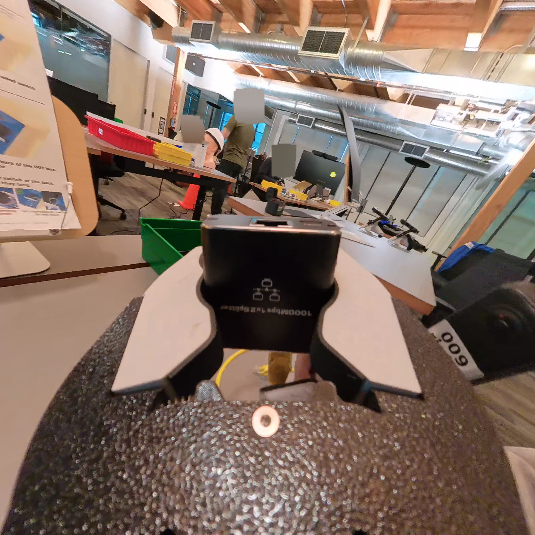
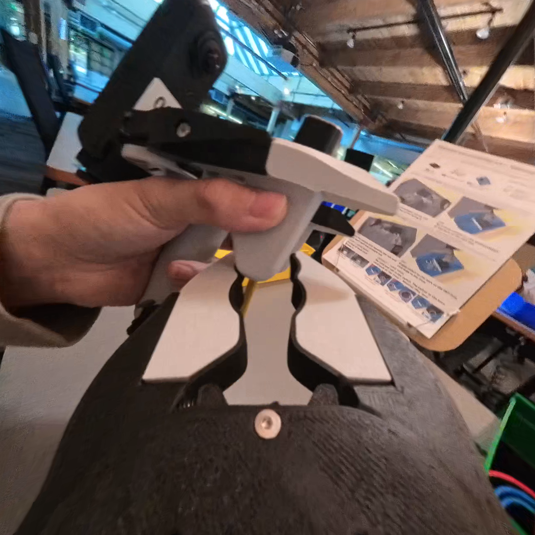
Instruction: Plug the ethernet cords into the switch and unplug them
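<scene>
My left gripper (image 1: 269,260) is shut on the black switch (image 1: 269,269), a small box held by its sides above the grey table (image 1: 58,333). An empty port (image 1: 269,223) shows on the switch's far face. A yellow ethernet cord (image 1: 228,364) shows below the switch, through the gap between the fingers. In the right wrist view my right gripper (image 2: 265,278) is open and empty, with its jaws a moderate gap apart. Just beyond its tips a hand (image 2: 115,240) holds the left gripper's grey handle (image 2: 260,246). Something yellow (image 2: 249,295) shows between the fingertips; I cannot tell what it is.
A green bin (image 1: 162,240) stands behind the switch, and its edge shows in the right wrist view (image 2: 518,428). An instruction sheet on a wooden stand (image 1: 29,130) (image 2: 434,231) stands on the table. Blue and red cords (image 2: 515,492) lie low right. People work at far tables. Across from one pair of fingers to the other is roughly 6 centimetres.
</scene>
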The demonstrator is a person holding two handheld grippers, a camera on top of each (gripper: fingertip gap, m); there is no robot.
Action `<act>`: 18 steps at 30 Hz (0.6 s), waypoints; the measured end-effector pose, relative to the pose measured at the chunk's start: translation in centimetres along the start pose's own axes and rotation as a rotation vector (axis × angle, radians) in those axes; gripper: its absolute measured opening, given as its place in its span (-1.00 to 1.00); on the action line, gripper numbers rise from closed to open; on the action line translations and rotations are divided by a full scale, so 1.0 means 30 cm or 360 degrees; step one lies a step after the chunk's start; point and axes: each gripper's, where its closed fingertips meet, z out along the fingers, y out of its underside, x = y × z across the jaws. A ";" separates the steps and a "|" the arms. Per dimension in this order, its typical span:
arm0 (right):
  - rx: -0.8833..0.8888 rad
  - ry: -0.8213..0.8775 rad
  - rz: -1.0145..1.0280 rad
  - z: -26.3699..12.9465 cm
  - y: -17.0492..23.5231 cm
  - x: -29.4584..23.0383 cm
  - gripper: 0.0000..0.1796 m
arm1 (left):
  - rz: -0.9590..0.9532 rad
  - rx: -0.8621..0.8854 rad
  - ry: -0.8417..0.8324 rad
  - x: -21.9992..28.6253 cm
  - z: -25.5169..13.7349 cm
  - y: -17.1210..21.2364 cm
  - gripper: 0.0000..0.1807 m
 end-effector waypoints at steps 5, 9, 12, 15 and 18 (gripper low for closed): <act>-0.0123 -0.0065 -0.0105 -0.070 -0.004 0.019 -0.87 | 0.0003 -0.0039 0.0160 0.072 -0.002 0.009 -0.16; -0.0088 -0.0199 0.0146 -0.140 0.002 0.075 -0.88 | 0.0145 -0.0160 0.0400 0.128 -0.024 0.000 -0.18; -0.0227 -0.0413 0.0273 -0.199 0.039 0.076 -0.89 | 0.0699 -0.0315 0.0393 0.115 -0.061 -0.023 -0.12; -0.0516 -0.0569 0.0234 -0.252 0.119 0.050 -0.89 | 0.1345 -0.0731 0.0548 0.133 -0.098 0.031 -0.16; -0.0588 -0.0751 0.0180 -0.267 0.141 -0.016 -0.89 | 0.1665 -0.1346 0.0736 0.102 -0.147 0.158 -0.19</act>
